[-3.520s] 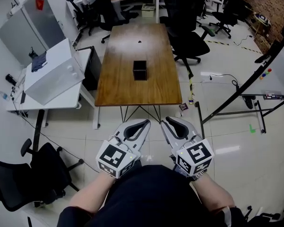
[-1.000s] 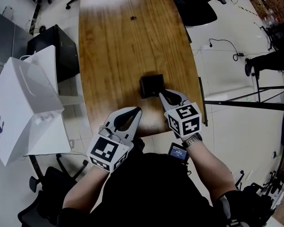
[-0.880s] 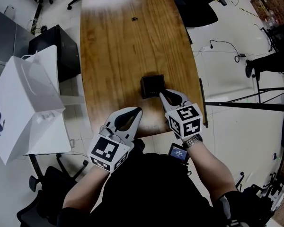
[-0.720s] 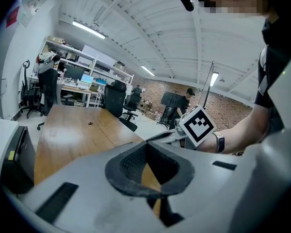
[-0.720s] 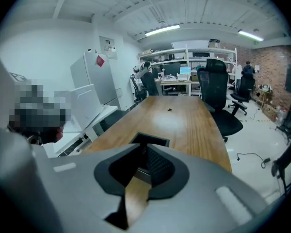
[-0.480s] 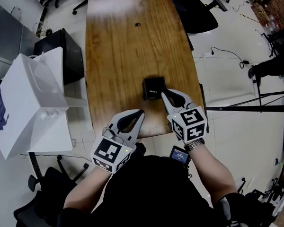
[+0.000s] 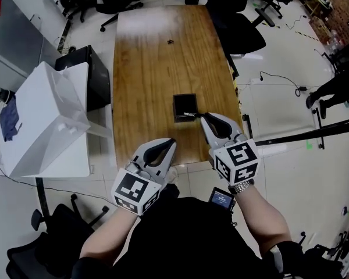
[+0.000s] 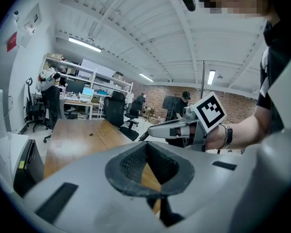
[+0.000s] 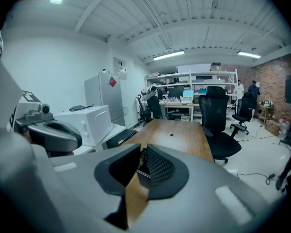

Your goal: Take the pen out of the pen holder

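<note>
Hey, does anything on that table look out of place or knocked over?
Nothing spilled or toppled. The pen holder sits upright on the table. The pen lies sideways at its near rim, held by the right gripper. One small dark speck lies far off.

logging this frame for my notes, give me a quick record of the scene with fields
table: long wooden table
pen holder: black pen holder, square, upright, toward the table's near end
pen: pen at the holder's near rim, pointing toward the right gripper
right gripper: right gripper, jaws closed on the pen
left gripper: left gripper, jaws together, empty, over the table's near edge, apart from the holder
</note>
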The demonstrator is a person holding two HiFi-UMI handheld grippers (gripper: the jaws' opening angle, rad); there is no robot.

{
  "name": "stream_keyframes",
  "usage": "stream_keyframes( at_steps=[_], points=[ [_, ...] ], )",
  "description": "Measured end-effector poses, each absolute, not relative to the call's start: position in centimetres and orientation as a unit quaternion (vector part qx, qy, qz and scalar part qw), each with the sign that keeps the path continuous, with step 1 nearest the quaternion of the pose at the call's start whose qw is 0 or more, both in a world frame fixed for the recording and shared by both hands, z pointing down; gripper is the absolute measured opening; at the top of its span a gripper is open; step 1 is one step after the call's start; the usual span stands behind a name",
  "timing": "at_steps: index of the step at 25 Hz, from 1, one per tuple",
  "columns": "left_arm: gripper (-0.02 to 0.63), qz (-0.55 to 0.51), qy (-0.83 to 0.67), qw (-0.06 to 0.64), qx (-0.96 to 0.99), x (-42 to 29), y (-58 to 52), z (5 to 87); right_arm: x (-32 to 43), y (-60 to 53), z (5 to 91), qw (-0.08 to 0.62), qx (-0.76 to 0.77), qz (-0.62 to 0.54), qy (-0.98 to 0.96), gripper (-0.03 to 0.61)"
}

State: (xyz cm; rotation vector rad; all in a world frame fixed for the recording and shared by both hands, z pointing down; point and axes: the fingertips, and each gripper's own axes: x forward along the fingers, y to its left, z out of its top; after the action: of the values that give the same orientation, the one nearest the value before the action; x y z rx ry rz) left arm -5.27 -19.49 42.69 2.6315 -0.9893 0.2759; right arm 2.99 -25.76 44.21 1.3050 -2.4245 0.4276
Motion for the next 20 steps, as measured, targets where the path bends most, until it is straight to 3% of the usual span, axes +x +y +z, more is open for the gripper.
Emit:
stream_keyframes(
  at_steps=[20],
  points=[
    [0.005,0.074,-0.396,0.089,0.911,1.1,-1.2,35.7,9.6,-4.8,33.7,0.092,0.429,0.067,-0.896,0.040]
  ],
)
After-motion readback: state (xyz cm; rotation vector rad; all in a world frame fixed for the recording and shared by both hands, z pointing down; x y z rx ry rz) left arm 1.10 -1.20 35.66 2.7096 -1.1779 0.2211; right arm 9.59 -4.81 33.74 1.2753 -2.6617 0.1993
